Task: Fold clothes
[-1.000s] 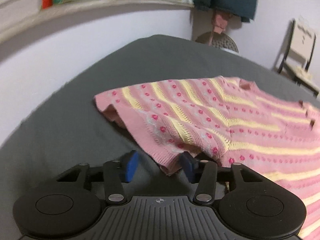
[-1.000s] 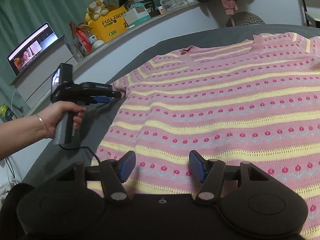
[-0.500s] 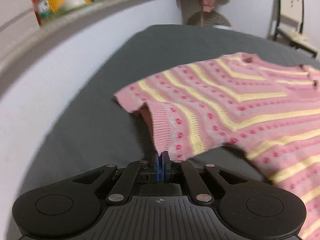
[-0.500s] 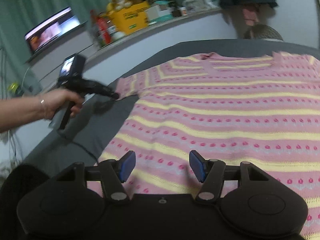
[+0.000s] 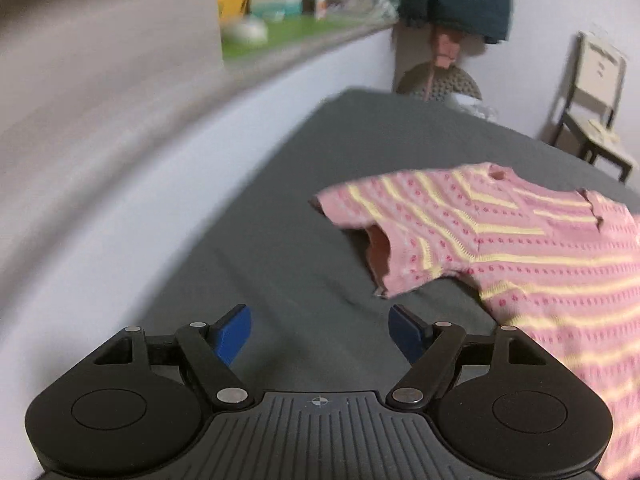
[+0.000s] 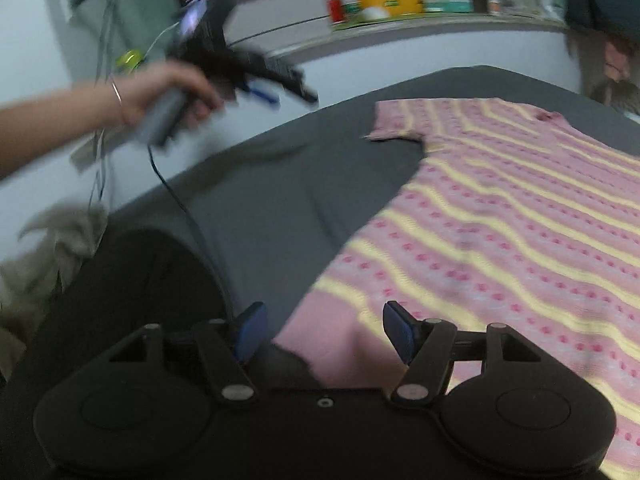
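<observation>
The folding has barely begun, by the look of it: the pink knitted short-sleeved sweater with yellow stripes and red dots (image 5: 500,240) lies spread flat on the dark grey bed sheet (image 5: 304,240), with no fold across its body yet. All the folds appear still to be made.

In the left wrist view, the left hand-held gripper (image 5: 320,334) sits at 6 o'clock, its jaws having just been opening; they stand released with only bare sheet between them. The sweater's short sleeve (image 5: 372,220) lies toward 1 o'clock, well apart, its cuff edge slightly curled up to show the darker inside.

In the right wrist view, the right hand-held gripper (image 6: 324,332) is also released, jaws apart, hovering at 6 o'clock over the sweater's plain pink hem band (image 6: 344,344); whether it touches the cloth I cannot tell. The sweater stretches away toward 2 o'clock, smooth, neckline at the far end. At 10 o'clock a person's hand (image 6: 168,92) holds the other gripper, blurred.
</observation>
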`<state>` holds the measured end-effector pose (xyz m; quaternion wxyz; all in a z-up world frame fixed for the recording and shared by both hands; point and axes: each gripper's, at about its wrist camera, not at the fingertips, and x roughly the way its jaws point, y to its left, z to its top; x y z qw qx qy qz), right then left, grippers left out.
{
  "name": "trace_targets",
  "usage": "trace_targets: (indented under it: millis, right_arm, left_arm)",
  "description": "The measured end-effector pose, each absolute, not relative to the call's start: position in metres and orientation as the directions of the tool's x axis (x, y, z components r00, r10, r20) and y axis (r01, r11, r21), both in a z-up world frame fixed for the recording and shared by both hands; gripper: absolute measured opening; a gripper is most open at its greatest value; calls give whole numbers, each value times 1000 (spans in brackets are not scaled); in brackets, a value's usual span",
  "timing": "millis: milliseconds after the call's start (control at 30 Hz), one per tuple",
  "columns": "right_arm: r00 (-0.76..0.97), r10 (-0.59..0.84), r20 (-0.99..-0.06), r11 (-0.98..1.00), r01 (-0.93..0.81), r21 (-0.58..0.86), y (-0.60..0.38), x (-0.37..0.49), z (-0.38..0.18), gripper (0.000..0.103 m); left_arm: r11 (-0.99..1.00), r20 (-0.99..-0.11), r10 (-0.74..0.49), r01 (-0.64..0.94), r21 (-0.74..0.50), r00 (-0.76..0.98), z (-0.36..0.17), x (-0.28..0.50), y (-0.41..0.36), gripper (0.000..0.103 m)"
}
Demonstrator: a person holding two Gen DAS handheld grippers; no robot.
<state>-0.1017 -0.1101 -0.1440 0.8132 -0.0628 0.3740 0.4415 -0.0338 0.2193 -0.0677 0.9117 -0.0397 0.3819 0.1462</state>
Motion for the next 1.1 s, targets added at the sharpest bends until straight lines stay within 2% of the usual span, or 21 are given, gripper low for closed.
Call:
trace_targets:
  millis: [133, 233, 300, 400, 433, 500, 567, 600, 700, 767, 833, 933, 1000, 1100]
  right_arm:
    - [365, 641, -676, 571, -815, 101, -100, -116, -136, 64]
    - [384, 583, -717, 506, -861, -49, -88, -127, -143, 64]
    - [386, 573, -723, 474, -876, -92, -77, -129, -146, 66]
    - [375, 531, -760, 456, -882, -117, -59, -126, -147, 66]
    - [366, 510, -779, 487, -869, -90, -56, -120, -144, 66]
    - [317, 548, -774, 573, -816, 72, -65, -105, -131, 66]
    - [212, 689, -694, 584, -729, 357, -92, -87, -119, 66]
    - [209, 709, -673, 597, -687, 416, -103, -80, -117, 66]
    - [293, 622, -726, 706, -612, 358, -124, -68, -122, 67]
    - [330, 529, -782, 751, -611, 250, -125, -68, -131, 67]
    - [306, 506, -806, 712, -676, 190, -115, -76, -140, 67]
    - [299, 480, -825, 585, -810, 47, -83, -102, -152, 67]
    - [316, 480, -818, 550, -835, 0, -71, -105, -156, 63]
    - [337, 459, -822, 543, -839, -41, -64, -99, -158, 64]
  left_arm:
    - [953, -622, 301, -248, 173, 723, 32, -84, 210, 77]
    - [940, -523, 332, -227, 254, 785, 100, -123, 193, 77]
    - [949, -500, 303, -211, 233, 811, 128, -139, 184, 77]
    - [982, -553, 187, -139, 129, 812, 145, -160, 170, 87]
    - [987, -572, 157, -114, 110, 805, 146, -168, 165, 87]
    - [985, -602, 157, -83, 150, 783, 139, -187, 155, 87]
    - [962, -597, 236, -97, 256, 766, 129, -211, 148, 87]
    - [946, -592, 275, -103, 308, 758, 124, -222, 144, 87]
    - [889, -570, 406, -164, 428, 714, 118, -258, 146, 87]
    - [861, -558, 481, -244, 447, 676, 123, -282, 155, 87]
    - [846, -553, 527, -334, 416, 645, 129, -308, 168, 87]
    - [861, -585, 505, -414, 295, 635, 128, -336, 180, 87]
    - [902, -627, 412, -395, 175, 661, 115, -344, 181, 87]
    - [937, -680, 241, -349, -24, 692, 79, -340, 181, 87]
